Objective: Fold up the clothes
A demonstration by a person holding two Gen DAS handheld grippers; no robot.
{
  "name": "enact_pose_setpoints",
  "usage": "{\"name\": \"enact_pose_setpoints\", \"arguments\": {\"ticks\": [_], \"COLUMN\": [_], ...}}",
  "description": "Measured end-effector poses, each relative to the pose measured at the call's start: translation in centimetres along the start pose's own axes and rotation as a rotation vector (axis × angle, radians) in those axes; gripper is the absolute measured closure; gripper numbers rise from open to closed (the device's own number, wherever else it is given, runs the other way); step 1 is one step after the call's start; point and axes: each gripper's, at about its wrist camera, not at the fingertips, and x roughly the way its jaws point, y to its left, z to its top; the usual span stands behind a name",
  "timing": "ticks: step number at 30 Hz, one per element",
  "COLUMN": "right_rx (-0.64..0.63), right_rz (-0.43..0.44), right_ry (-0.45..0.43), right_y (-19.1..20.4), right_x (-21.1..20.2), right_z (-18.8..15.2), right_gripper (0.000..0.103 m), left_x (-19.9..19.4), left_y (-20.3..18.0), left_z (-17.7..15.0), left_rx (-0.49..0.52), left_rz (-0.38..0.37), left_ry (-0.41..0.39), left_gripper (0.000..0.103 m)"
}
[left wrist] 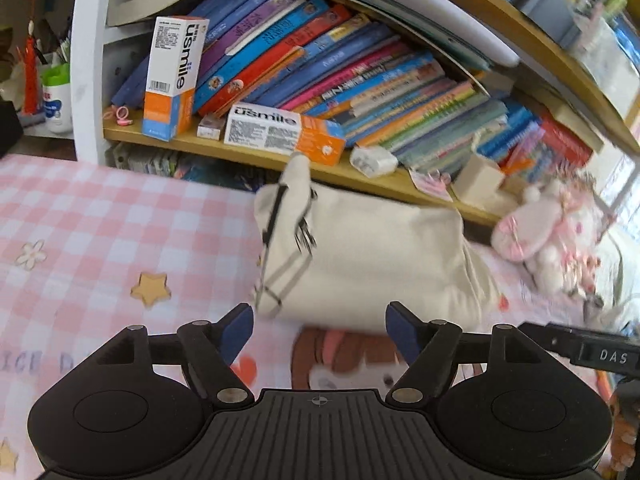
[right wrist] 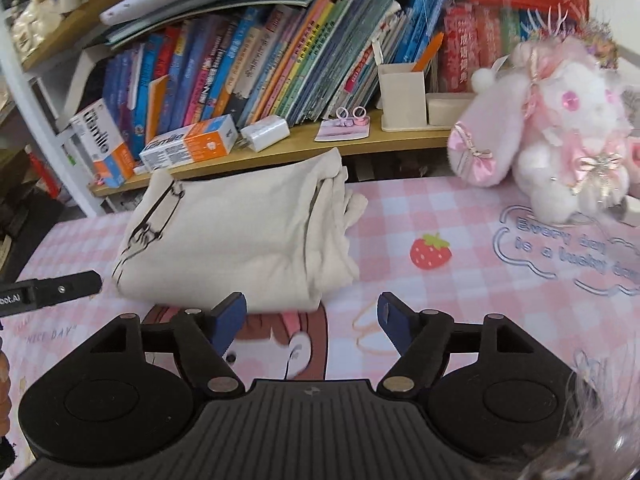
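A cream garment with black line print lies folded into a thick bundle on the pink checked mat, near the bookshelf. It also shows in the right wrist view, with stacked layers at its right edge. My left gripper is open and empty, just in front of the bundle's near edge. My right gripper is open and empty, in front of the bundle's near right corner. The tip of the other gripper shows at the side of each view.
A bookshelf with books, toothpaste boxes and a white charger runs behind the mat. A pink and white plush toy sits at the mat's right back. A beige pen holder stands on the shelf.
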Motion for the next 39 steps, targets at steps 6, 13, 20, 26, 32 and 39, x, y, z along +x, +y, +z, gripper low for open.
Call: {"name": "enact_pose_setpoints", "arguments": {"ticks": [6, 13, 20, 26, 32, 39], "right_rx": [-0.030, -0.048, -0.069, -0.081, -0.081, -0.099], "right_rz": [-0.009, -0.045, -0.085, -0.111, -0.127, -0.125], "right_ry": [0.004, -0.019, -0.040, -0.038, -0.027, -0.020], "right_y": [0.8, 1.2, 1.7, 1.7, 1.7, 2.2], "right_x": [-2.8, -5.3, -7.3, -8.1, -8.6, -8.8], "right_z": [-2.7, -5.5, -8.1, -9.6, -10.6, -11.2], "right_gripper": [0.030, 0.023, 0.016, 0.010, 0.006, 0.003], "left_x": [-2.4, -4.4, -6.0, -7.3, -7.9, -8.1], "left_y": [-2.3, -4.1, -5.3, -5.9, -6.6, -6.9], "left_z": [-3.1, -6.1, -8.6, -10.0, -11.0, -11.7], "left_rx": [0.036, 0.057, 0.093, 0.110, 0.138, 0.137], "left_rz": [0.038, 0.075, 0.091, 0.135, 0.161, 0.148], "left_ry": [-0.005, -0.013, -0.045, -0.074, -0.068, -0.050], "left_gripper": [0.028, 0.025, 0.024, 0.008, 0.004, 0.003]}}
